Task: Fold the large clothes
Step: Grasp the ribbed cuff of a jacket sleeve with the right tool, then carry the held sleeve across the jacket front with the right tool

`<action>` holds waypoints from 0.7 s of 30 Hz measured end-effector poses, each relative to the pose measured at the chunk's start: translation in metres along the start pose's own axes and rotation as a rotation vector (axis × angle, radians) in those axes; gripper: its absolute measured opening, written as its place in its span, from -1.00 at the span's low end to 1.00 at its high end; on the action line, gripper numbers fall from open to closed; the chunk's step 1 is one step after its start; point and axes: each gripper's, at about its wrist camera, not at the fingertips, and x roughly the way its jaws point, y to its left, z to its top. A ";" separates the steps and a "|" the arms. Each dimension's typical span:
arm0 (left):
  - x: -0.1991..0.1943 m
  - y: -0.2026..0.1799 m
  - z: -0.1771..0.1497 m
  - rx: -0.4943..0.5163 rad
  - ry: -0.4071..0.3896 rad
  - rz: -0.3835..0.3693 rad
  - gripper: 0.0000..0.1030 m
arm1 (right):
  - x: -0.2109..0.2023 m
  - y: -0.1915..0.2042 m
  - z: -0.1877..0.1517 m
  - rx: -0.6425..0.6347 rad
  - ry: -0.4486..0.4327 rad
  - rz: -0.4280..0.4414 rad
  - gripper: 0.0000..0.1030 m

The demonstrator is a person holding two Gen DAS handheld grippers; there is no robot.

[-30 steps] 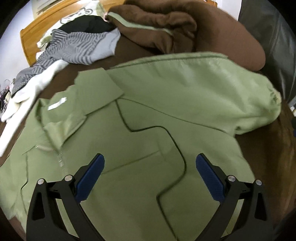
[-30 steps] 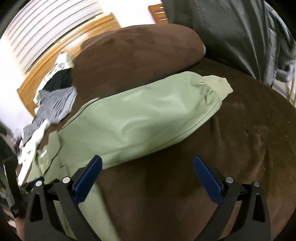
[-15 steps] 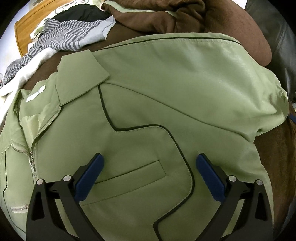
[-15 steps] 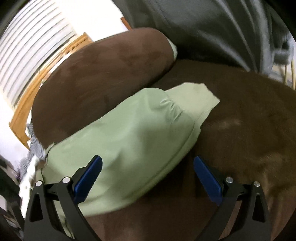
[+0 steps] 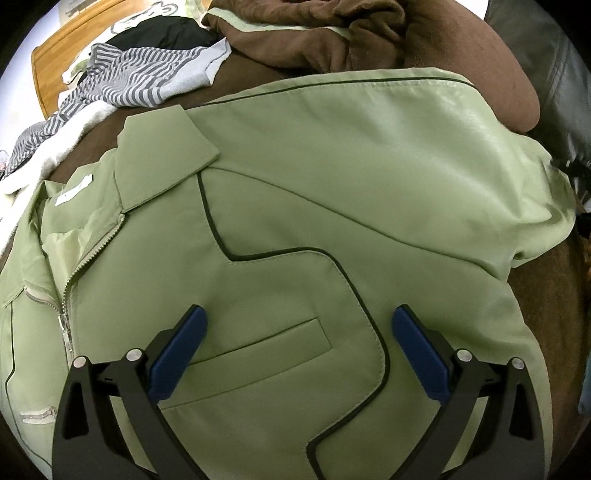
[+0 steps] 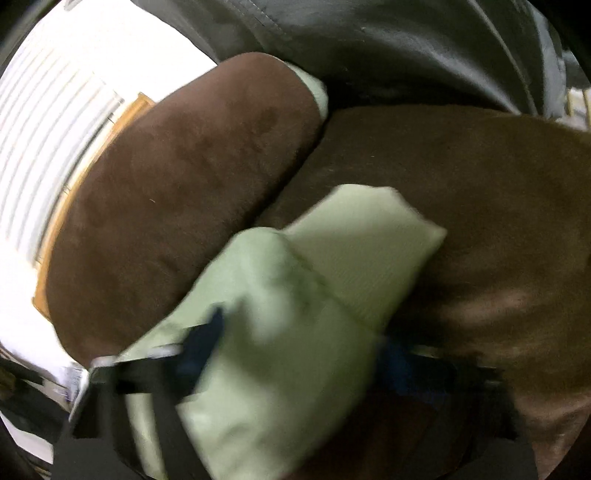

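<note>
Bed [image 5: 546, 295]: brown cover, under and beyond both claws.
Jacket [image 5: 295, 206]: light green, spread flat under the left claw, collar ahead to its left.
Sleeve [image 6: 280, 332]: lies between the right claw's fingers, cuff [image 6: 373, 243] just ahead of it.
Left claw [image 5: 297, 350]: spread wide above the chest pocket, pinching nothing.
Right claw [image 6: 295, 354]: blurred; jaws have just been closing around the sleeve; whether the pads press it, cannot tell.

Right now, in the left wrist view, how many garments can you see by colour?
Light green: 1, the zip jacket
Grey striped: 1, the striped top
White: 1, the white garment
Black: 1, the black garment
Brown with green trim: 1, the crumpled brown garment
Total: 5
</note>
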 end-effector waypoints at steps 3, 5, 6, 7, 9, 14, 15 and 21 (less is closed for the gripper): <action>0.000 0.001 0.000 0.001 -0.004 0.002 0.89 | -0.003 -0.014 -0.001 0.043 0.002 0.025 -0.38; 0.001 0.001 -0.001 0.002 -0.003 0.003 0.90 | -0.006 -0.018 -0.002 0.045 0.000 0.046 -0.52; 0.001 0.001 0.000 0.001 -0.002 0.003 0.89 | -0.006 -0.016 -0.002 0.031 0.002 0.039 -0.56; 0.001 0.001 0.000 0.002 -0.003 0.004 0.90 | -0.005 -0.014 -0.003 0.005 0.007 0.023 -0.58; 0.001 0.000 0.000 0.003 -0.007 0.005 0.90 | -0.003 -0.010 -0.003 -0.016 0.018 0.006 -0.60; 0.001 0.000 0.000 -0.001 -0.007 0.007 0.90 | -0.003 -0.006 -0.001 -0.052 0.033 -0.020 -0.62; 0.001 0.000 0.000 -0.004 -0.004 0.006 0.89 | -0.006 -0.005 -0.002 -0.053 0.033 -0.022 -0.62; -0.002 0.005 0.006 -0.063 0.034 -0.028 0.88 | -0.048 0.031 0.005 -0.043 -0.033 0.035 -0.68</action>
